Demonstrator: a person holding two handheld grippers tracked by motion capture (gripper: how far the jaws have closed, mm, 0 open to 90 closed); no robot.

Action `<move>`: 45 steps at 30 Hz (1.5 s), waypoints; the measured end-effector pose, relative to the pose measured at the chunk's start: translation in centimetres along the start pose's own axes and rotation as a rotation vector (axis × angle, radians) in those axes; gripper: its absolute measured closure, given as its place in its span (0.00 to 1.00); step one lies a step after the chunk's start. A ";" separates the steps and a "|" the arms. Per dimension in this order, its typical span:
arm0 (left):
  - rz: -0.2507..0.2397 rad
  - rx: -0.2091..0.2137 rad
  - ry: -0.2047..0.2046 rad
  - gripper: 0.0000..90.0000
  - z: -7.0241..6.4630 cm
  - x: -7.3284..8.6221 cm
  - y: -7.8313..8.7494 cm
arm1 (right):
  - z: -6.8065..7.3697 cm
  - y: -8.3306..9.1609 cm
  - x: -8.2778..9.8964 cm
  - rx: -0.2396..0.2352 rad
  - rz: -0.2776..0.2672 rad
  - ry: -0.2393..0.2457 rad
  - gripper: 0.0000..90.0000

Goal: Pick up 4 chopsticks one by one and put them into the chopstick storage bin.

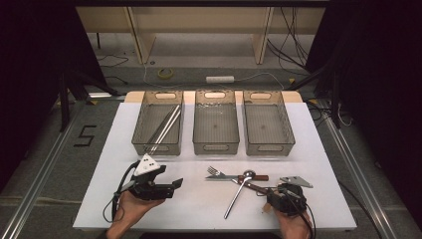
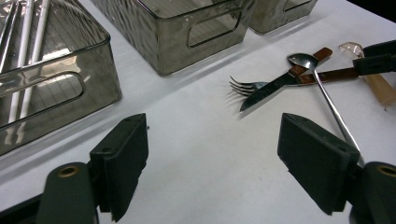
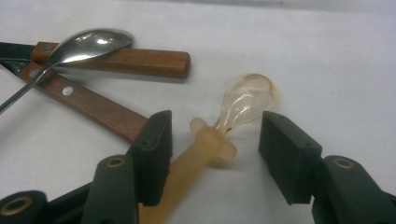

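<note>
The right gripper (image 3: 212, 140) sits low at the table's (image 1: 199, 199) near right. A translucent amber spoon (image 3: 219, 135) lies between its parted jaws, against the left one, unclamped. The left gripper (image 2: 212, 154) gapes empty.

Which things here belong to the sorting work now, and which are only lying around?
In the work:
- right gripper, jaws open around the amber plastic spoon
- metal spoon, fork, knife
- three grey bins, left one holding chopsticks

Lying about:
- left gripper, open over bare table
- cables, tape roll, power strip on the floor
</note>
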State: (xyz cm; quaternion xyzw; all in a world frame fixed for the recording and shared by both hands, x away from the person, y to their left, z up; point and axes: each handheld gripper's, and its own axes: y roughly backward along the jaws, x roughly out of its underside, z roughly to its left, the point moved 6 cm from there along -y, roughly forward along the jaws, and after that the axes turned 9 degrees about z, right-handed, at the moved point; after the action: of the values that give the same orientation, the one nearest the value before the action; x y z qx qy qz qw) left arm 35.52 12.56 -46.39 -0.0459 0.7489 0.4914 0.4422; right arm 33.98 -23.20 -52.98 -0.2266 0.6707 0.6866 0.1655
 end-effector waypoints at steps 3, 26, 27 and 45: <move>0.002 0.000 -0.002 0.27 0.0 0.0 0.0 | 0.0 -0.1 0.1 0.006 -0.004 -0.007 0.51; 0.002 0.001 -0.009 0.28 -0.2 0.0 0.1 | 0.4 0.1 0.2 0.004 -0.005 -0.015 0.61; 0.003 0.002 -0.008 0.28 -0.2 0.0 0.1 | 0.4 0.1 0.2 0.002 0.006 -0.018 0.60; 0.005 0.002 -0.010 0.29 -0.2 0.0 0.1 | 0.2 0.1 -0.4 -0.017 0.110 0.031 0.58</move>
State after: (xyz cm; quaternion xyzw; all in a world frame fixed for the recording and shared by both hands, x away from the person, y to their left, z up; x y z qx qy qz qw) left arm 35.30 12.46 -46.27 -0.0414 0.7472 0.4920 0.4448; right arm 34.28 -22.95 -52.66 -0.2017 0.6789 0.6965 0.1152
